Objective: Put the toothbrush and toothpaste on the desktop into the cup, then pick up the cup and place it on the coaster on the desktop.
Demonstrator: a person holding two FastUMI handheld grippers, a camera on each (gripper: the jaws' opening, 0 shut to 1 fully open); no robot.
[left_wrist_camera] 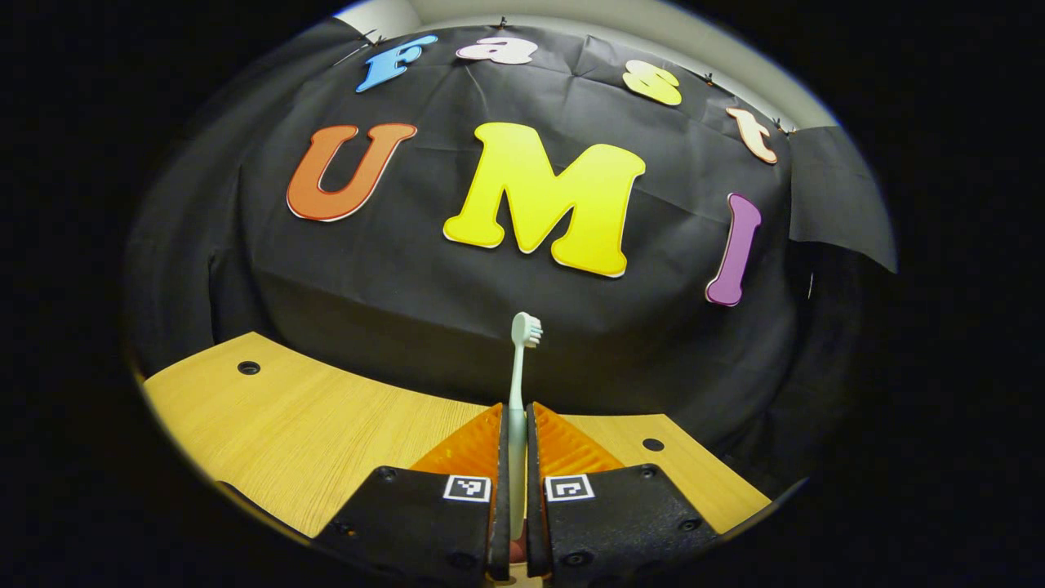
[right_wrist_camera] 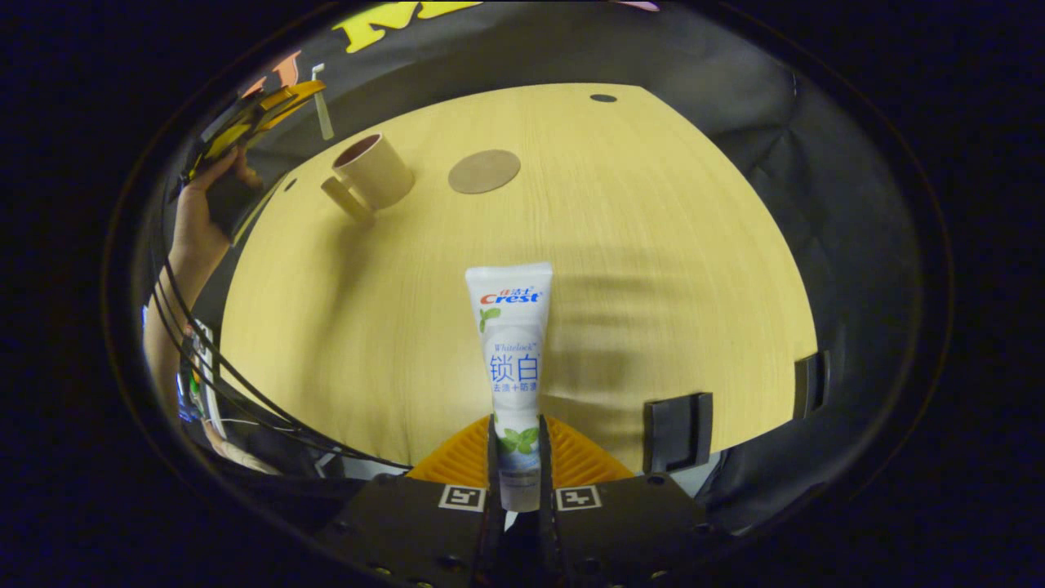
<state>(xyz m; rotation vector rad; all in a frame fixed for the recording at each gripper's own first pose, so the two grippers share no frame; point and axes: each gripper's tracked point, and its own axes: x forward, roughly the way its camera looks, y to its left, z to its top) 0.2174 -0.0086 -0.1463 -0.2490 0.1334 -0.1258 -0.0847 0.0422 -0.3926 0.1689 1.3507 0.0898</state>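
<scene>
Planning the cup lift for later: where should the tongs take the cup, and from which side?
Judging by its pose, grip the cup by its rim wall from above, jaws astride one side. It stands upright, mouth open, and its handle juts toward the camera, so approach away from that.

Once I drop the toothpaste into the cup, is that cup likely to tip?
Possibly. The cup looks light and narrow, with its handle on one side. The toothpaste, held in the right gripper, looks taller than the cup, so it would probably lean on the rim.
</scene>
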